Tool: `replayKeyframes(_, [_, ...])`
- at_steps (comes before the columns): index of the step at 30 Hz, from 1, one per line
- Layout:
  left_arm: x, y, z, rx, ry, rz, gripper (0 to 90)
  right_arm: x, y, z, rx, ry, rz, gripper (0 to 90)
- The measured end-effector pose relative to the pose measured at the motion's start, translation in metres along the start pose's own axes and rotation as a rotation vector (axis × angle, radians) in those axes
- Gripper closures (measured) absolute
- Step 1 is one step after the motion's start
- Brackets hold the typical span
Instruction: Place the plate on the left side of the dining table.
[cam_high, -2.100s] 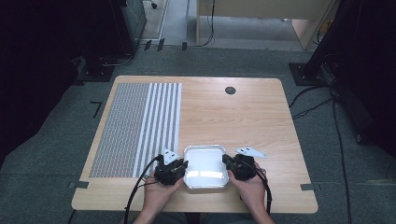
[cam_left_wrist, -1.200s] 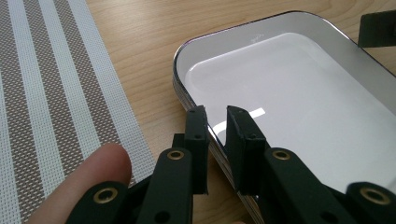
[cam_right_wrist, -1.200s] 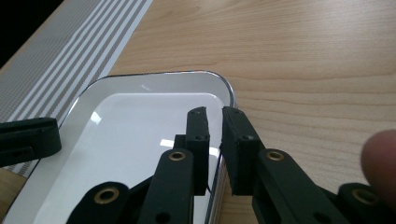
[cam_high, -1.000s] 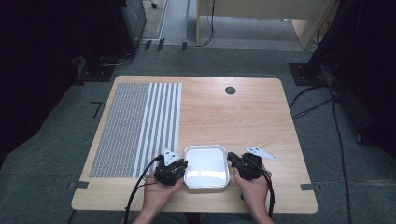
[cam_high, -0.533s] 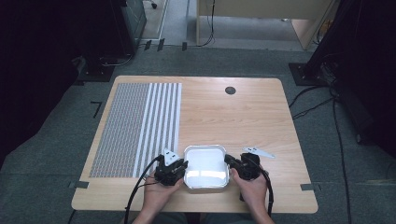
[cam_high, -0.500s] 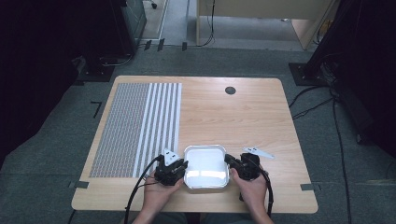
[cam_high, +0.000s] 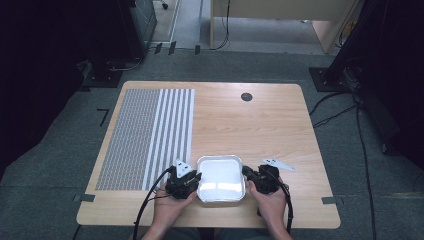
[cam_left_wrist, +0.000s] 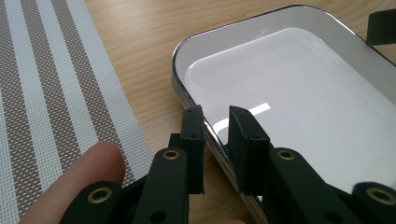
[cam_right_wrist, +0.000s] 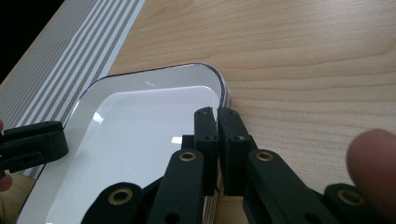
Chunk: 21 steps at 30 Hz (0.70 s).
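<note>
Tray (cam_high: 220, 158) – white, shallow, with rounded corners – lies flat and open side up on the near part of the bench (cam_high: 260, 130), just short of the near edge and a little left of the middle. It has not shifted over the last two seconds. What has changed is on its right: the right tongs (cam_high: 246, 173), which a second ago sat slightly off the rim, have edged in, and in the right gripper view they (cam_right_wrist: 217, 112) are pinched together on the right rim (cam_right_wrist: 224, 91), with barely a slit between the jaws. The left tongs (cam_high: 196, 178) sit at the opposite rim. In the left gripper view they (cam_left_wrist: 215, 112) stand astride that rim (cam_left_wrist: 173, 70), one jaw outside and one inside the tray, with a clear gap – apart, not yet biting. So I judge the two-sided grasp half made: the left side must close before the tray can be lifted level.

From above the tray looks close to square, so I cannot name a long axis with confidence. Its sides run parallel to the bench edges, and the two gripped sides face left and right.

Beyond it, the striped mat (cam_high: 145, 135) covers the bench's left part, just beside the tray's left side and not under it.
</note>
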<state>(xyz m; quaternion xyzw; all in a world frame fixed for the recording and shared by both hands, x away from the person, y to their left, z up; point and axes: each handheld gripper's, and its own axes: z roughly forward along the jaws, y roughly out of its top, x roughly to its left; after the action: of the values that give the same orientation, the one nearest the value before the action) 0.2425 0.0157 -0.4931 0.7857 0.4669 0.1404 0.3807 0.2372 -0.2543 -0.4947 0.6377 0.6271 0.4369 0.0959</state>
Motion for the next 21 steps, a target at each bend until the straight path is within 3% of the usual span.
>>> replayKeyframes(6, [0.000, 0.000, 0.000, 0.001, 0.003, 0.002, 76.4, -0.004, -0.001, 0.003, 0.019, 0.026, 0.030, 85.8])
replayKeyframes(11, [-0.002, -0.002, 0.003, 0.002, 0.014, 0.011, 76.2, 0.003, -0.002, 0.005, 0.017, 0.028, -0.009, 80.6])
replayKeyframes(13, [-0.002, -0.001, 0.002, -0.002, 0.009, 0.006, 76.2, 0.007, -0.004, 0.005, 0.003, -0.008, -0.032, 83.4])
replayKeyframes(21, [-0.001, 0.000, 0.001, -0.014, -0.004, 0.000, 72.8, 0.010, -0.006, 0.002, -0.018, -0.055, 0.015, 87.3])
